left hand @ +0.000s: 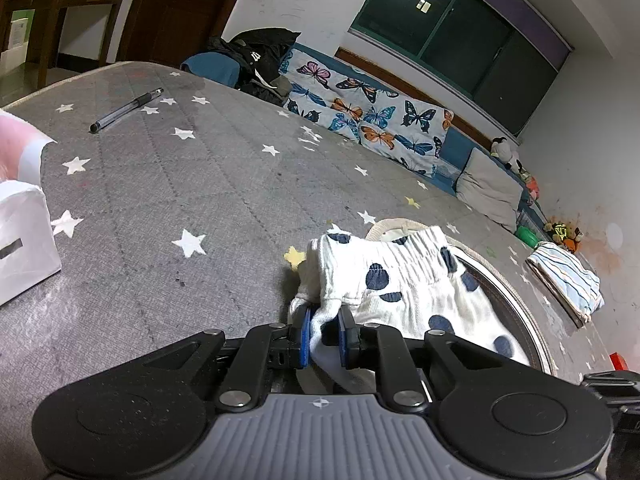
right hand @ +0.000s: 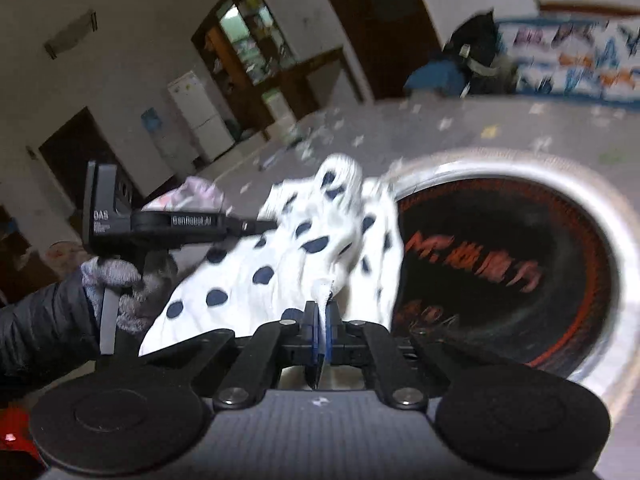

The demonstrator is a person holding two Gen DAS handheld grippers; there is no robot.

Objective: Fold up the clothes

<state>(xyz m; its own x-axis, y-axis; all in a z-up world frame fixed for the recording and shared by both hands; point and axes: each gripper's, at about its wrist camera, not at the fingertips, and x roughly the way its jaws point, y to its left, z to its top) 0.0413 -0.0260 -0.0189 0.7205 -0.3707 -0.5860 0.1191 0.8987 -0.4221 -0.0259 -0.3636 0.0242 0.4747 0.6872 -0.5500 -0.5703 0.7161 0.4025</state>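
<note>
I hold the white garment with navy dots (left hand: 404,280) in both tools. The left gripper (left hand: 324,330) is clamped on a bunched edge of the fabric; the right gripper (right hand: 320,320) is closed tight on a thin pinch of another edge. The garment hangs between the two tools, partly draped over the round basket (right hand: 616,248) that sits on the bed (left hand: 180,184).

Failure modes, as I judge them:
- The right pinch holds very little cloth. A sharp pull apart may strip it from the pads.
- The trailing cloth may snag the basket rim and drag the basket along.
- Uneven tension would twist the garment and spoil the fold line.

The surface is a grey quilted cover with white stars, soft and likely high in friction. A pen (left hand: 126,110) and a white box (left hand: 22,240) lie well apart from the garment. A folded striped cloth (left hand: 566,280) rests beyond the basket. A butterfly-print cushion (left hand: 360,108) lines the wall under a dark window (left hand: 460,28).
</note>
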